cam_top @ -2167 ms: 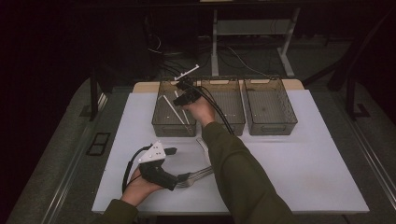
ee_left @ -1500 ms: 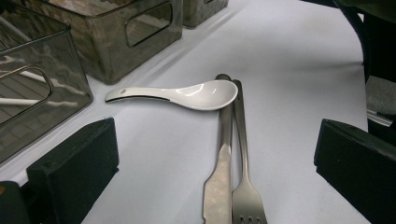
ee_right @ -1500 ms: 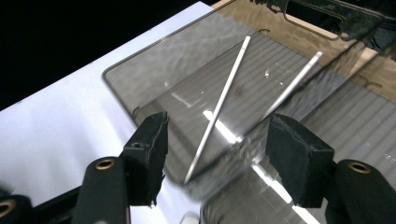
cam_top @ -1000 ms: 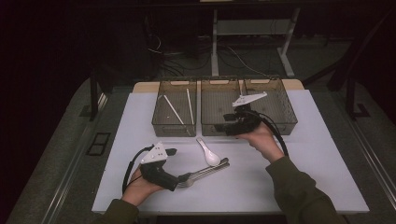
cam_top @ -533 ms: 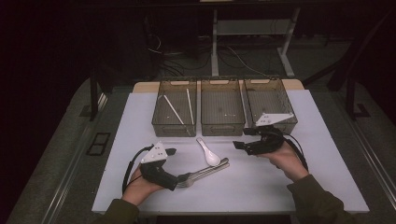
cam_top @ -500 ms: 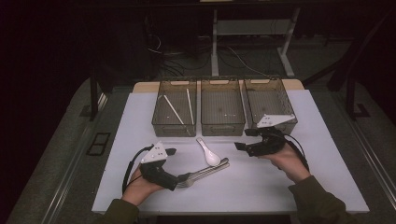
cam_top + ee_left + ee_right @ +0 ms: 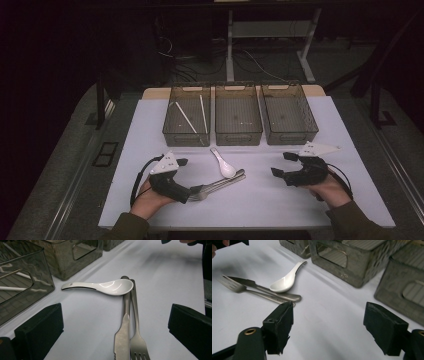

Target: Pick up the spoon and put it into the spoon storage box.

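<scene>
A white ceramic spoon [image 7: 223,164] [image 7: 105,287] [image 7: 285,280] lies on the white table mat, in front of the bins. Its bowl rests against the handles of a metal knife [image 7: 122,335] [image 7: 249,283] and fork [image 7: 137,340] [image 7: 234,286], which lie side by side [image 7: 220,184]. My left gripper [image 7: 186,179] [image 7: 115,335] is at the front left, open, its jaws either side of the fork and knife tips without touching them. At the front right my right gripper [image 7: 282,165] [image 7: 332,327] is open and empty, pointing left toward the cutlery.
Three clear plastic bins stand in a row at the back of the mat: left [image 7: 182,137], middle [image 7: 238,136], right [image 7: 292,136]. Two white chopsticks [image 7: 186,118] lie in the left bin. Bare mat stretches between the two grippers.
The right gripper drew back from the left bin, swung right and came down to the front right of the mat. A second chopstick now lies in that bin. The left gripper stayed put.
</scene>
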